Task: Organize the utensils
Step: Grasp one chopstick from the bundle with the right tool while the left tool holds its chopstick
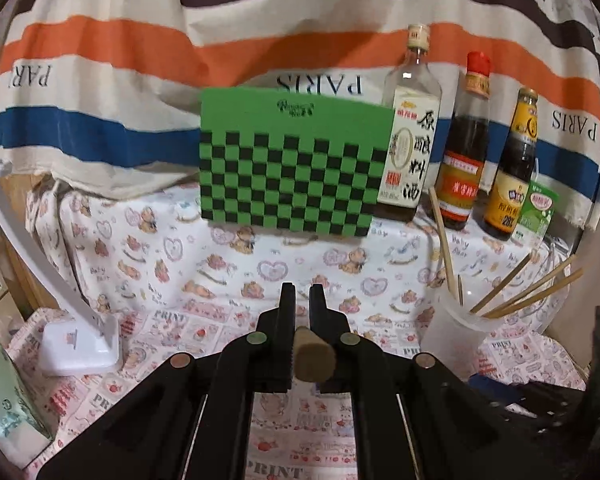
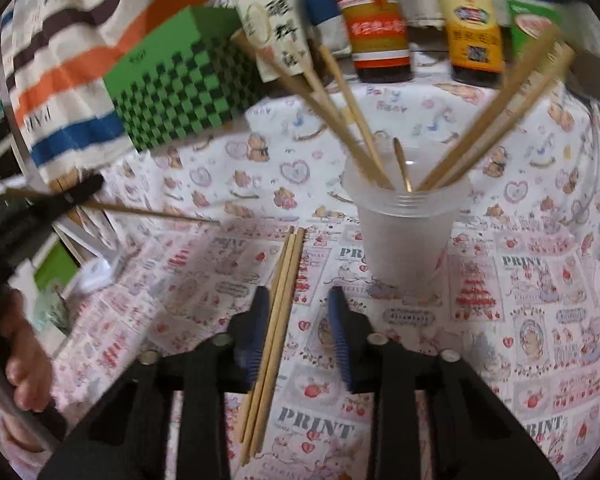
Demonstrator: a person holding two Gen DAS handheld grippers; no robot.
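Observation:
A translucent plastic cup [image 2: 406, 228] stands on the printed cloth and holds several wooden chopsticks [image 2: 340, 120] fanned out. It also shows in the left wrist view [image 1: 454, 334] at the right. My left gripper [image 1: 302, 294] is shut on one chopstick, whose blunt end [image 1: 314, 360] faces the camera; in the right wrist view that gripper [image 2: 82, 190] is at the far left with the chopstick [image 2: 156, 213] pointing right. My right gripper [image 2: 298, 300] is open above a few chopsticks [image 2: 278, 320] lying on the cloth, which run between its jaws beside the left one.
A green checkered box [image 1: 292, 168] stands at the back. Three sauce bottles [image 1: 464, 152] and a small green carton [image 1: 538, 212] line the back right. A white lamp base [image 1: 80, 344] and a tissue pack [image 1: 8, 392] sit at the left. Striped cloth hangs behind.

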